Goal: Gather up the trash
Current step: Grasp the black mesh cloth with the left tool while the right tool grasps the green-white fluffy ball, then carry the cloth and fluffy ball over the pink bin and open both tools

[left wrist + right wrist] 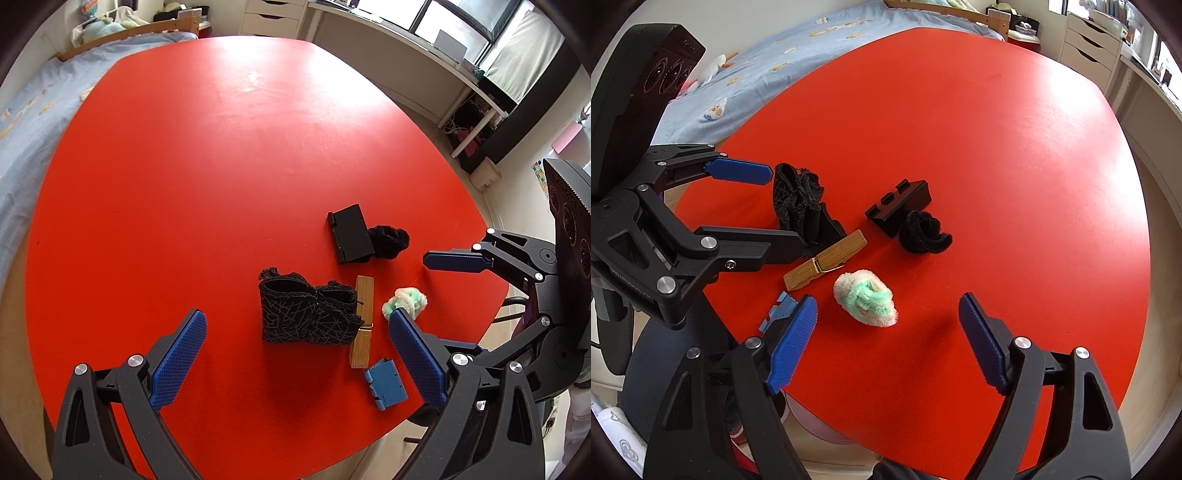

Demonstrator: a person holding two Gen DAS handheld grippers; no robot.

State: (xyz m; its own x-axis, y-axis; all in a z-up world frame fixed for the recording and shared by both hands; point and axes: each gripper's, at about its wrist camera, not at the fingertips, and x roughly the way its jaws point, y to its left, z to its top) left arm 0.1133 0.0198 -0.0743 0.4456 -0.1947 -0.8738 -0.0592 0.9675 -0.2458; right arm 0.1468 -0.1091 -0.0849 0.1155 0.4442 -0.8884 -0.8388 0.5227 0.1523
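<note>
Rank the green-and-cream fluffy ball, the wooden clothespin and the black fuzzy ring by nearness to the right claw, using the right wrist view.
1. Fluffy ball, just ahead of the right claw, between its open fingers.
2. Wooden clothespin, beyond the ball, to the left.
3. Black fuzzy ring, farthest, against a black plastic part.

My claws' blue finger pads [792, 343] are matt, finely knurled plastic on smooth black plastic arms with shiny metal pins. The round red table [184, 184] has a smooth, slightly glossy top; on it the tan clothespin [824, 265] is grained wood with a metal spring. The black line-patterned pouch [306, 314] is cloth, the green-and-white scrunchie [866, 302] and black scrunchie [923, 232] are fuzzy fabric, and the black block [352, 233] and small blue block [384, 384] are matt plastic.
</note>
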